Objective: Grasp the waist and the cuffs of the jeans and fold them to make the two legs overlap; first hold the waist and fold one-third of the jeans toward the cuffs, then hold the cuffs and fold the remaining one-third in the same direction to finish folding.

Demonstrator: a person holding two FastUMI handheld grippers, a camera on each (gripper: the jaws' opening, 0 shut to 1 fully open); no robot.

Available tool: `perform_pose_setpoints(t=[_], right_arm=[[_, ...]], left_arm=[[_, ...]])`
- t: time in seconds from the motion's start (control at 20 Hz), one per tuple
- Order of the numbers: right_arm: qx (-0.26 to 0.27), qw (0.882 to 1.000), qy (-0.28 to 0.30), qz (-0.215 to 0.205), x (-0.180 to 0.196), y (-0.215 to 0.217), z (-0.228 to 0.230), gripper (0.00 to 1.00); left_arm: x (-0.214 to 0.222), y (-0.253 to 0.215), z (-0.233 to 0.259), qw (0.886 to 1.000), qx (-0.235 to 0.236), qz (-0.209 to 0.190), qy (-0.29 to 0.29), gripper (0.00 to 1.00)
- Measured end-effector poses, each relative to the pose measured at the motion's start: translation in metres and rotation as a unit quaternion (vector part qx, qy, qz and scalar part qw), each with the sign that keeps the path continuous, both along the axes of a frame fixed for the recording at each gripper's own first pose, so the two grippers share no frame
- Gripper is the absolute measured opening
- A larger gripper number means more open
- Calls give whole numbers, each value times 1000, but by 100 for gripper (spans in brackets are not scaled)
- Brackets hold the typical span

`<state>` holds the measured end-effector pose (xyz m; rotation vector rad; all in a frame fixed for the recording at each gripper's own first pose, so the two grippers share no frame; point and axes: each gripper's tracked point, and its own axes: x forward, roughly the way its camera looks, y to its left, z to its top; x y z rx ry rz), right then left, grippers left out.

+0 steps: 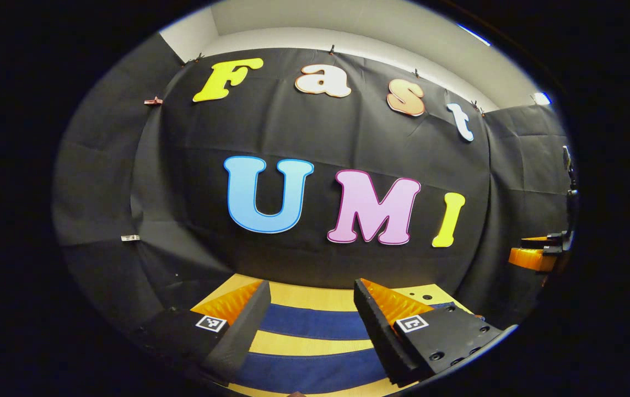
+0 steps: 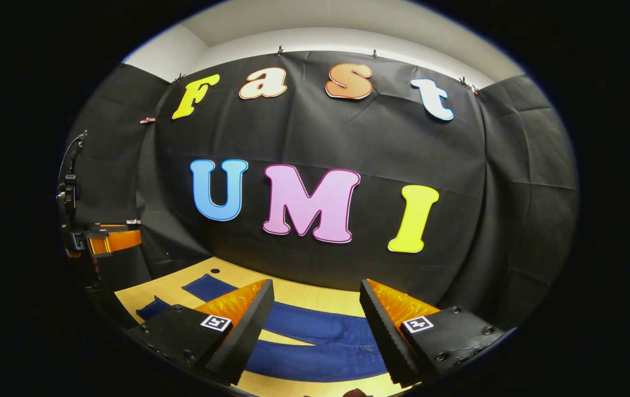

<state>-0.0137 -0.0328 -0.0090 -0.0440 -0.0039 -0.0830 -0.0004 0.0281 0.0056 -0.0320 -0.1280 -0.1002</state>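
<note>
- My left tool [image 1: 309, 325] sits at the bottom centre of the left gripper view, its fingers spread apart with nothing between them.
- My right tool [image 2: 315, 325] is the same in the right gripper view: fingers wide apart, gripping nothing.
- The jeans [image 2: 315, 331] lie flat on the wooden bench [image 2: 315, 295], low in both frames. In the left gripper view the two legs run side by side as separate blue bands with bare wood between them.
- In the right gripper view the legs join toward the lower right, so I judge the waist is there and the cuffs reach toward the lower left.
- As I read it, nothing is folded yet: the legs do not overlap and both thirds remain to be folded.
- I see no containers on the bench.
</note>
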Motion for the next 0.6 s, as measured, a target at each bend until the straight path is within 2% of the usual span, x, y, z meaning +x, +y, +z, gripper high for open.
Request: perform_pose_setpoints(t=[0.15,0.3,0.5,0.6], right_arm=[[1,1000,-4,-10,-6,-4,-1,96],[-10,1000,12,-12,-9,-14,-11,96],[-15,997,62,-38,-18,-45,-42,94],[-23,993,96,-59,-25,-66,-67,96]], left_arm=[[-15,19,4,1000,-6,11,-24,96],[-18,31,-1,999,24,12,-30,96],[-14,53,-47,999,44,0,19,96],[-11,79,-70,996,75,4,44,96]])
